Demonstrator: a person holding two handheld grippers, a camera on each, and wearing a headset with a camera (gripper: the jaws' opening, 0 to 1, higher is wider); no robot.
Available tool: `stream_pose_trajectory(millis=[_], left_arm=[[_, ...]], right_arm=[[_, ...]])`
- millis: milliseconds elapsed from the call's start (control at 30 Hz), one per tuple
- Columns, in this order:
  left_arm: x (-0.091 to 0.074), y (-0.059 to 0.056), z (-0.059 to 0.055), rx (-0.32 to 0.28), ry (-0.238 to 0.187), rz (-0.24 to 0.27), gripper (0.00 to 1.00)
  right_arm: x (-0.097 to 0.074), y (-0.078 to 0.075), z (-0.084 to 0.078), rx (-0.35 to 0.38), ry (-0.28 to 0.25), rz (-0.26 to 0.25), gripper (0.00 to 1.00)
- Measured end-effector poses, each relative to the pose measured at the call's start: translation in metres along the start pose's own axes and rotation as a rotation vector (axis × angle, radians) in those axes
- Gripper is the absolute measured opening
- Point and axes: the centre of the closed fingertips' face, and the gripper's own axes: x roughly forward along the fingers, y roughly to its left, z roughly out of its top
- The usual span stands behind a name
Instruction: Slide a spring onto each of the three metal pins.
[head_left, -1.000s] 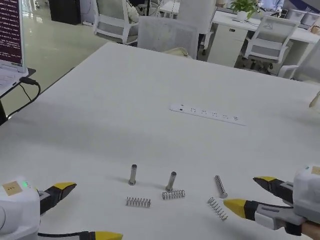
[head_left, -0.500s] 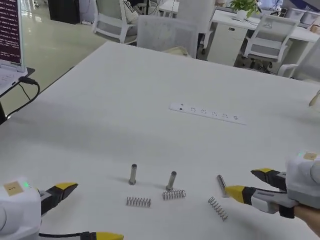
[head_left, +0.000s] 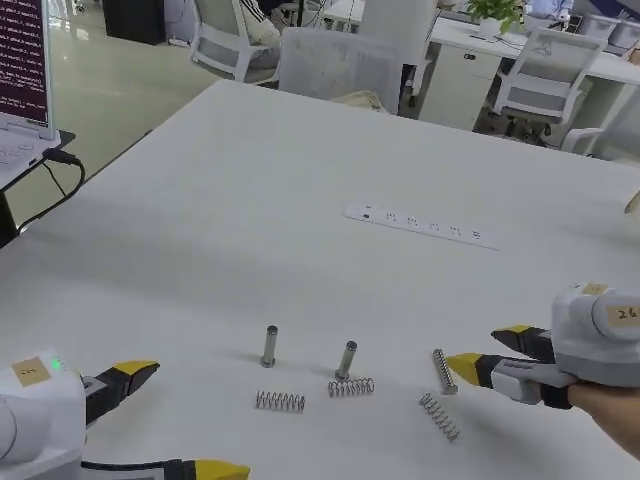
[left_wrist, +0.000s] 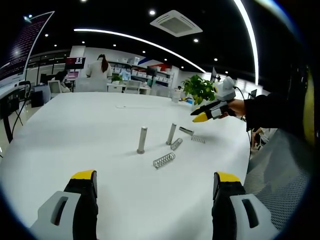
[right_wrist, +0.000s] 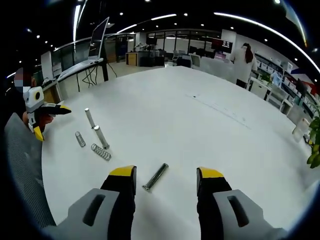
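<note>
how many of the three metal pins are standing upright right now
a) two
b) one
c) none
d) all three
A: the left pin and the middle pin stand on end, while the right pin lies flat on the table, just ahead of the open right gripper.

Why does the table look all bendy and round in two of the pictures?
Left gripper view: a fisheye lens bows the table and the ceiling light strip. Right gripper view: the same bulge. Head view: table edges straight, light soft and even.
</note>
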Motion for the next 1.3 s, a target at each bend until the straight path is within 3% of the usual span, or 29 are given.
stream_pose_trajectory(millis=[733, 900, 1300], left_arm=[[0.000, 0.000, 0.002, -0.004, -0.007, 0.001, 0.93], [0.000, 0.000, 0.003, -0.004, -0.010, -0.001, 0.93], [0.000, -0.001, 0.003, -0.006, -0.013, -0.004, 0.93]], right_arm=[[0.021, 0.001, -0.009, 0.016, 0.089, 0.010, 0.31], [0.025, -0.003, -0.013, 0.017, 0.112, -0.015, 0.26], [0.032, 0.000, -0.013, 0.014, 0.136, -0.010, 0.25]])
